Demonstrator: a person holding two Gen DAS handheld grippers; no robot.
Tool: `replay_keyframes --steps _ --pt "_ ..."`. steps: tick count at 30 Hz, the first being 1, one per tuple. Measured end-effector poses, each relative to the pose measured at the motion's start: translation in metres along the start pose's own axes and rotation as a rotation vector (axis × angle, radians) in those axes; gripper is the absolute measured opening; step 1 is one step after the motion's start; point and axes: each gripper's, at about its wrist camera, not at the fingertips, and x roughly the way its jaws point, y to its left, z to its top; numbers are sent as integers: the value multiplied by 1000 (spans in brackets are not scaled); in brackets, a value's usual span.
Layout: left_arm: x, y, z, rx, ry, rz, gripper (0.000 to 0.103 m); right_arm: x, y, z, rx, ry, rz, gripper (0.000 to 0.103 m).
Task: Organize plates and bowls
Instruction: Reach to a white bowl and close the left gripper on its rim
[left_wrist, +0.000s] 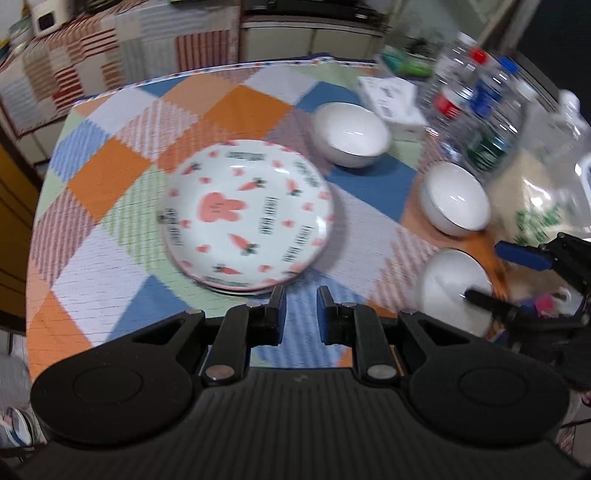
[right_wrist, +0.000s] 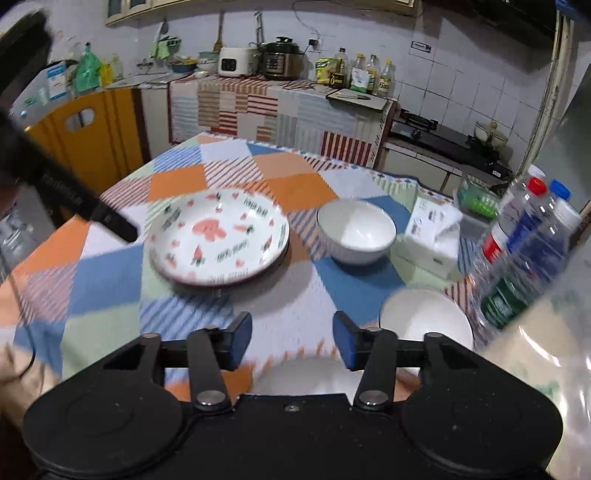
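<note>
While both claws hang empty over the table, the stacked carrot plates lie straight ahead of the left claw, whose jaws stand narrowly apart. Right of the plates sit three white bowls; the nearest bowl lies just under the wide-open right claw, so that hand is nearer.

glossy glazed carrot-print plate and white bowls on a woven checked cloth; clear plastic bottles far right; matt black hand-held gripper.
</note>
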Motion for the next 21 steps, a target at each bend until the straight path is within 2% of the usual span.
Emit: replay_keyframes --steps 1,5,6,7,11,16,21 --pt "2 -11 -1 14 1 0 18 -3 -1 -8 -6 6 -4 66" --pt "17 -48 -11 55 -4 -28 23 -9 -7 -44 10 5 -20 81" --pt "22 -53 -13 60 -4 -33 24 -9 -9 -53 26 6 -18 91" --pt "28 -60 -16 65 -1 -40 28 -8 -11 -60 45 4 -17 95" --pt "52 -77 -25 48 1 -34 41 0 -14 -85 54 1 2 96" --pt "86 -86 -32 9 52 -74 45 26 -22 -104 61 70 21 96" --pt "108 -93 -39 6 63 -50 53 50 -25 -107 62 74 50 96"
